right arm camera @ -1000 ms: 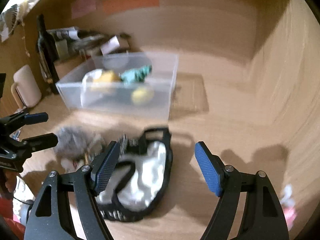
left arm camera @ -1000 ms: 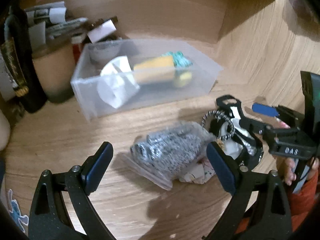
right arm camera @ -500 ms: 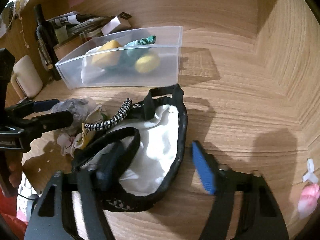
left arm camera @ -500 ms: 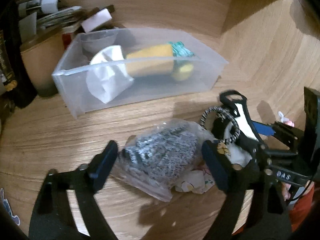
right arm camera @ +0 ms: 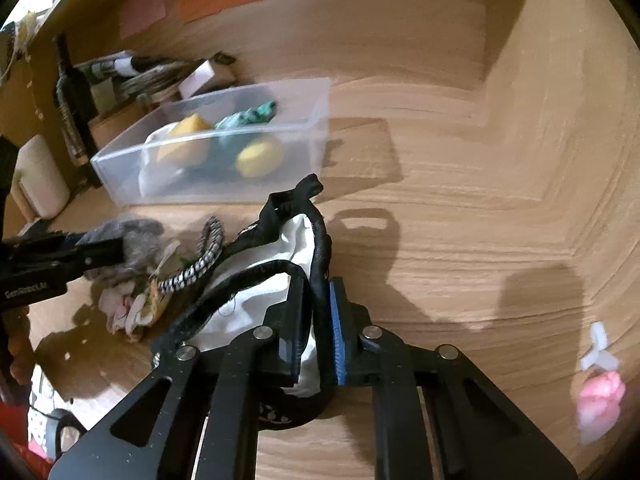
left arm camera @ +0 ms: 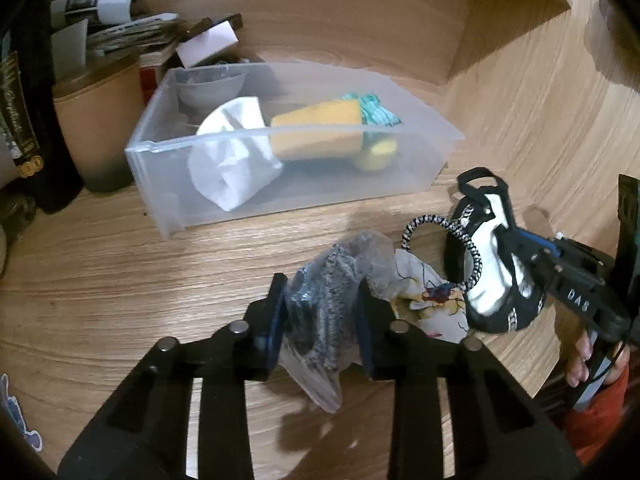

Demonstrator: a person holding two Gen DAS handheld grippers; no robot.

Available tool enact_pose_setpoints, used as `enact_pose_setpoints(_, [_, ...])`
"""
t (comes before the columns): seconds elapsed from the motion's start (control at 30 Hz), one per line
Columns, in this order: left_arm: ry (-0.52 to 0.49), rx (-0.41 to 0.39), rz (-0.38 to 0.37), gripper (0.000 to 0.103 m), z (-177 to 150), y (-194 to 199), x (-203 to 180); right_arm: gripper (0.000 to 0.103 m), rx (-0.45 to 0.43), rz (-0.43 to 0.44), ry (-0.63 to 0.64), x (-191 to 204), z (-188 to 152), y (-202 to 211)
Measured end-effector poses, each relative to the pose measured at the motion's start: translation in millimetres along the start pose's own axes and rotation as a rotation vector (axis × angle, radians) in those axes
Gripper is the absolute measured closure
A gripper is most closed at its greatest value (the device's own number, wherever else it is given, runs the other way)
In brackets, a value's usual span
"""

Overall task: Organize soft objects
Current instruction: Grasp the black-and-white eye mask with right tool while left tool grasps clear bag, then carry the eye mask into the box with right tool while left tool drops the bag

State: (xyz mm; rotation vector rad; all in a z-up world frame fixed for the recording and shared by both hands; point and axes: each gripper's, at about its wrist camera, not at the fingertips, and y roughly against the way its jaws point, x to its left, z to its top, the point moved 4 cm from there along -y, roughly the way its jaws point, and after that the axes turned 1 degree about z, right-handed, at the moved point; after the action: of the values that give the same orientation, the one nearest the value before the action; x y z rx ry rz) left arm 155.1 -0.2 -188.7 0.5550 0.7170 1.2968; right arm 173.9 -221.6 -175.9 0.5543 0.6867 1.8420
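Observation:
My left gripper (left arm camera: 320, 320) is shut on a grey knit item in a clear plastic bag (left arm camera: 332, 280), low over the wooden desk. My right gripper (right arm camera: 316, 328) is shut on the rim of a black-and-white pouch (right arm camera: 260, 296); the pouch also shows in the left wrist view (left arm camera: 488, 264). A black-and-white cord loop (left arm camera: 440, 228) and a printed cloth (left arm camera: 428, 300) lie between the two. A clear plastic bin (left arm camera: 192, 208) behind holds a white cloth (left arm camera: 236, 160), a yellow sponge (left arm camera: 320, 132), a teal item (left arm camera: 376, 108) and a yellow ball (right arm camera: 260, 156).
A tan cup (left arm camera: 96, 120), a dark bottle (left arm camera: 24, 100) and stacked papers (left arm camera: 120, 28) stand left of the bin. A pink soft thing (right arm camera: 600, 396) lies at the desk's right. Wooden walls close off the back and right.
Both grippers were open above their items and have shut: the left on the bagged grey knit, the right on the pouch rim. The pouch has lifted a little.

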Motion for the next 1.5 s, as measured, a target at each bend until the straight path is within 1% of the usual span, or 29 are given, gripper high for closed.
enact_pose_setpoints(0.17, [-0.018, -0.044, 0.033, 0.077, 4.3, 12.9, 0.9, 0.092, -0.053, -0.041, -0.024, -14.5, 10.5, 13.8])
enact_pose_setpoints(0.4, [-0.033, -0.143, 0.066, 0.078, 21.3, 42.0, 1.4, 0.092, -0.142, -0.07, -0.032, -19.0, 30.4, 33.5])
enact_pose_setpoints(0.7, [-0.003, -0.242, 0.09, 0.078, 50.1, 73.7, 14.7, 0.093, -0.264, -0.05, -0.003, -9.0, 70.8, 54.1])
enact_pose_setpoints(0.87, [0.002, -0.292, 0.123, 0.078, 65.9, 79.6, 23.1, 0.093, -0.323, -0.024, 0.006, -1.1, 92.0, 60.4])
enact_pose_setpoints(1.0, [0.007, -0.329, 0.145, 0.078, 80.1, 83.9, 30.2, 0.093, -0.361, -0.022, 0.026, 9.0, 111.4, 58.6])
enact_pose_setpoints(1.1, [0.019, -0.34, 0.15, 0.078, 91.4, 80.9, 36.0, 0.093, -0.374, -0.026, 0.045, 13.4, 121.6, 53.8])
enact_pose_setpoints(1.23, [0.026, -0.332, 0.158, 0.078, 104.0, 69.8, 40.5, 0.093, -0.375, -0.04, 0.062, 18.5, 139.0, 39.1])
enact_pose_setpoints(1.37, [0.015, -0.318, 0.185, 0.078, 114.1, 54.9, 42.2, 0.093, -0.353, -0.045, 0.068, 19.2, 150.5, 23.2])
enact_pose_setpoints(1.5, [0.012, -0.297, 0.204, 0.078, 117.8, 37.5, 43.9, 0.093, -0.312, -0.06, 0.087, 23.7, 157.9, -0.6])
